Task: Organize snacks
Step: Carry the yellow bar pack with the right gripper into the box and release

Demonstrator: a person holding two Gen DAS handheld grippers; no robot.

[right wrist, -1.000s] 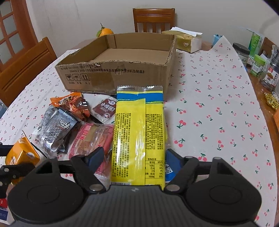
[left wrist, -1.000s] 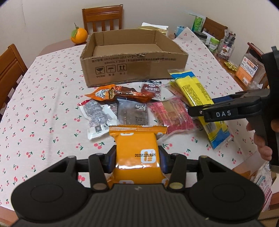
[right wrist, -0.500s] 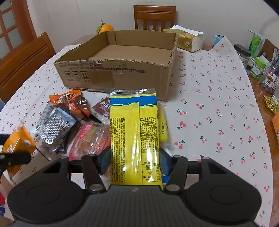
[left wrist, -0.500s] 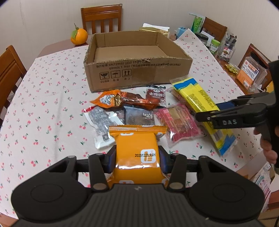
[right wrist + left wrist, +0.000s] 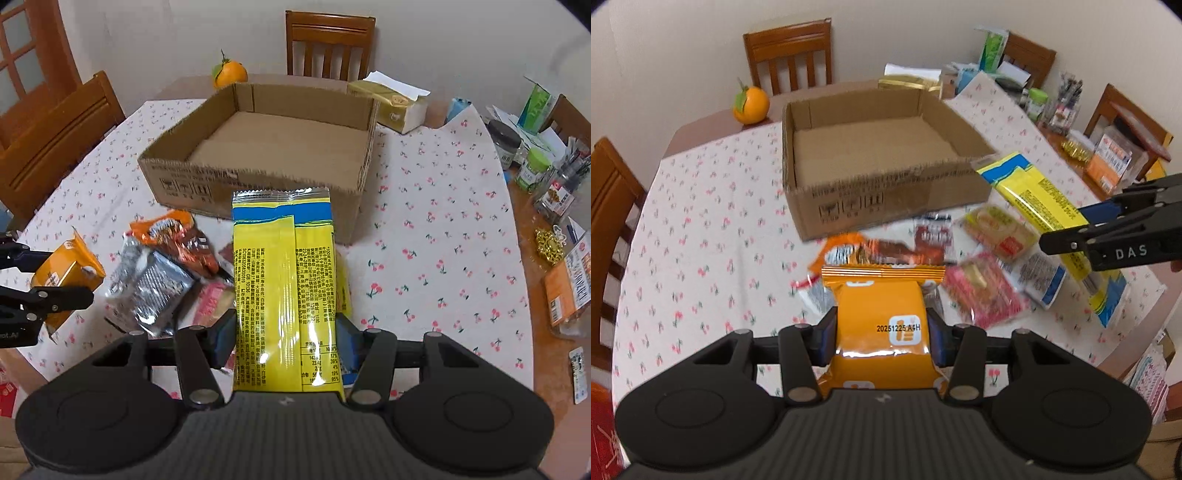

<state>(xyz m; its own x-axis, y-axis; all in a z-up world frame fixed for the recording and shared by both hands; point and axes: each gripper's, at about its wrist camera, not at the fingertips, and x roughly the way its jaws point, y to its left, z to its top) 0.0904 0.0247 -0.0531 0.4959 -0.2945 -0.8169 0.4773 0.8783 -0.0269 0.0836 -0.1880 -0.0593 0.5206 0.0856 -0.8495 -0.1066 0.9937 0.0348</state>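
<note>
An open, empty cardboard box [image 5: 886, 195] stands mid-table on the cherry-print cloth. My left gripper [image 5: 882, 328] is shut on an orange snack packet [image 5: 882, 295], held in the air in front of the box. My right gripper [image 5: 286, 339] is shut on a long yellow-and-blue packet [image 5: 284, 258], lifted and pointing at the box [image 5: 192, 181]. In the left wrist view the right gripper [image 5: 1067, 229] comes in from the right with the yellow packet [image 5: 1034, 192]. Loose snacks lie before the box: an orange-brown packet [image 5: 871, 251], a pink packet [image 5: 982, 295] and a silver packet [image 5: 155, 284].
An orange fruit [image 5: 751, 105] sits behind the box on the left and a tissue box [image 5: 391, 107] behind it on the right. Jars and cartons [image 5: 532, 166] crowd the table's right edge. Wooden chairs [image 5: 790, 55] stand around the table.
The right gripper closed on the yellow packet and lifted it off the table. Both grippers rose with their packets, and the box now shows from higher up.
</note>
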